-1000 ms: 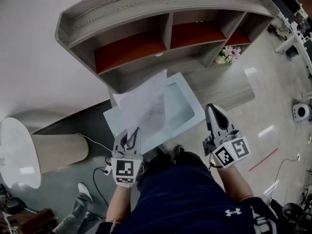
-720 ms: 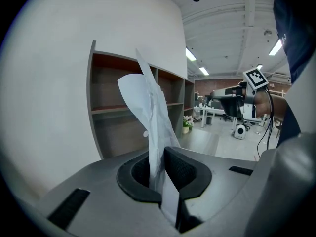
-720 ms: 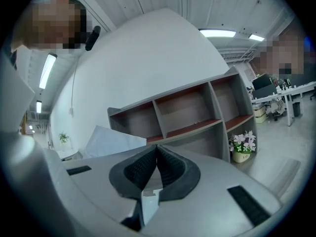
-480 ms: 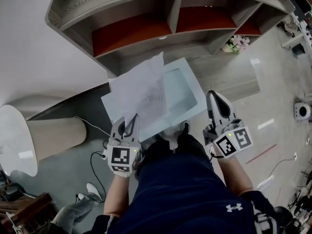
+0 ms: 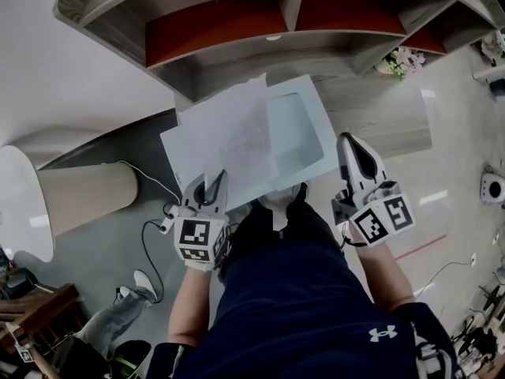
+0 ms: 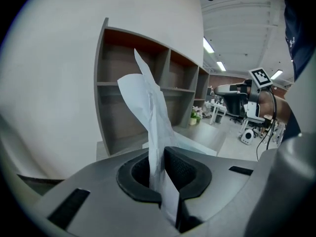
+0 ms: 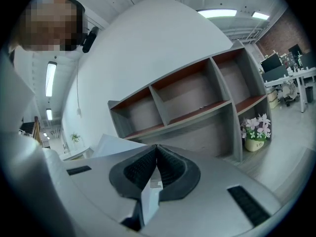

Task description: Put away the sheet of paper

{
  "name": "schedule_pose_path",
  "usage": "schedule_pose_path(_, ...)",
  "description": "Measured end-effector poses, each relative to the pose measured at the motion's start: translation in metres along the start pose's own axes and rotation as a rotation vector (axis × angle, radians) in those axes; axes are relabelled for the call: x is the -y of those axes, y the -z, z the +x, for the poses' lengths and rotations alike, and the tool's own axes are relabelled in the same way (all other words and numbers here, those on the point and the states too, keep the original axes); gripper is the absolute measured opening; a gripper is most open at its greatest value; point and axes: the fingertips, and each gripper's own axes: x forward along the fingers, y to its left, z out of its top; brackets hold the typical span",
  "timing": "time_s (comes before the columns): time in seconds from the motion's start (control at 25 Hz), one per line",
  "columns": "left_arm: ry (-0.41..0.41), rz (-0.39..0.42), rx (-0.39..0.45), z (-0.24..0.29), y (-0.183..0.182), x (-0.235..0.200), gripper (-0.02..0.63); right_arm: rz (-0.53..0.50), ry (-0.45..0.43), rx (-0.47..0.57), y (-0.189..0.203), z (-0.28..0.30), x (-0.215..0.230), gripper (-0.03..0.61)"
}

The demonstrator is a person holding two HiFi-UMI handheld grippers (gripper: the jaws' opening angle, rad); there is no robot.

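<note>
In front of the person, the white, slightly crumpled sheet of paper [image 5: 229, 136] stands out from the left gripper [image 5: 207, 186], which is clamped on its near edge. In the left gripper view the sheet [image 6: 148, 102] rises edge-on from between the pads of that gripper [image 6: 160, 154] and flops a little to one side. Its long axis runs away from the gripper and straight toward the grey wooden shelf unit with red-brown compartment floors [image 5: 237, 65].

Under the sheet in the head view lies a pale blue-white flat rectangular panel with a sunken middle [image 5: 304, 133]. The paper covers its left half, and I cannot tell whether the two touch.

The right gripper [image 5: 355, 144] is just beside that panel's near right corner and points the same way, toward the shelf. In its own view its jaws [image 7: 157, 149] are pressed together. Only a small white sliver shows low between them, probably part of the gripper itself.

The left hand alone carries the task's thing, so the coming move looks like its job. The open compartments [image 6: 123, 83] lie ahead of the sheet's free end and higher than it. The sheet would therefore go in far edge first, pushed along its own length. Held by one edge only, the limp paper may fold or catch on a shelf board.
</note>
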Motion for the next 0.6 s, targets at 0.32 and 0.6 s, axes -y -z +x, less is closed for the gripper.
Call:
schedule_pose_path(0.32,0.090,-0.275,-0.164,0.039,0.064,-0.008,0.040,0.021,-0.018,-0.030,0.013,0.003,0.002,0.012)
schedule_pose_path(0.6,0.101,-0.435,-0.299,0.063,0.115,-0.015,0.040,0.039,-0.007,-0.051,0.021,0.003,0.008,0.012)
